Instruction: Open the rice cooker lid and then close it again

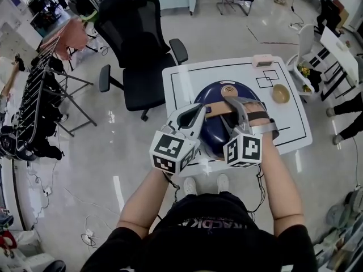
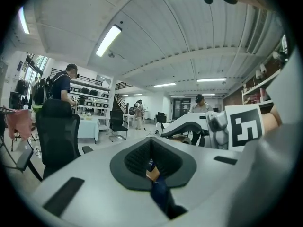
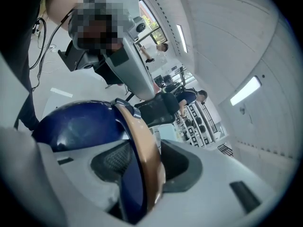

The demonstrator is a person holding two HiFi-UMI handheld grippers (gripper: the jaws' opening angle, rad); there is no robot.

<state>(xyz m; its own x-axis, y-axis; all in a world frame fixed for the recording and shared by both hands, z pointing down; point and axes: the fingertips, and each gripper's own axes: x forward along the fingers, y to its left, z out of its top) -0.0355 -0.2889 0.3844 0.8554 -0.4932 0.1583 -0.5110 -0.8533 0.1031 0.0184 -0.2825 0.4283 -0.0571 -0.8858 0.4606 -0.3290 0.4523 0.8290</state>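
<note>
**Both Grippers Meet at Handle of Navy Rice Cooker**

The rice cooker (image 1: 214, 95), a glossy navy dome with a small round tan vent (image 1: 228, 88) near its crown, sits on a white table (image 1: 181, 81) ruled with thin black lines, directly in front of the person. Its lid looks to be down. A flat handle (image 1: 218, 111), tan on its outer face and navy beneath, arches across the near side of the dome.

The left gripper (image 1: 199, 113) meets the left end of that band. Its jaws are squeezed together, with only a thin sliver of tan and navy caught in the seam between their dark ribbed pads. The right gripper (image 1: 231, 103) comes in beside it with jaws standing wide apart. The curved band runs edge-on between them, with textured pad showing on either side of it. Both grippers are smooth grey plastic and carry white cubes (image 1: 173, 152) printed with black squares.

Further along the table lie a shallow tan bowl (image 1: 281, 93) and, at the far edge, a small pink box (image 1: 262, 60), both well apart from the cooker. A black mesh-backed office chair (image 1: 136, 44) stands on the shiny pale floor (image 1: 113, 146) just beyond the table's left corner. A metal clothes rack (image 1: 45, 89) hung with dark garments lines the room's left side.
</note>
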